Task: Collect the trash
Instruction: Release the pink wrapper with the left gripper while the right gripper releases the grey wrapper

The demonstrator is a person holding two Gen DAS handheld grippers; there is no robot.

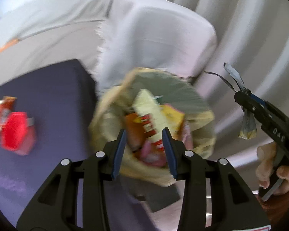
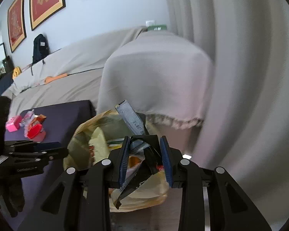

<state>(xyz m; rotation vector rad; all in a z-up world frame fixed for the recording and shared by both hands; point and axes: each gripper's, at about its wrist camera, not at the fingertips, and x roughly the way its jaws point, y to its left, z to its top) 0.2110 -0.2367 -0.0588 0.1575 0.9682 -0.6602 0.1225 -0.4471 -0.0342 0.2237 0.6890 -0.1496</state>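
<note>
Yellowish trash bag [image 1: 113, 115] taking wrappers beside the purple table [image 1: 48, 88].
Left gripper [image 1: 144, 150] jaws apart, empty, above it; right gripper [image 2: 145, 159] clamped on a crumpled wrapper [image 2: 133, 121], next to release into the bag.

Grey-draped sofa [image 2: 67, 71]; black backpack [image 2: 40, 48] on its back; framed red pictures [image 2: 46, 2] on wall; curtain [image 2: 250, 77] right.

Left gripper [image 1: 144, 148] fingers apart above yellow trash bag [image 1: 154, 119]; wrappers inside.
</note>
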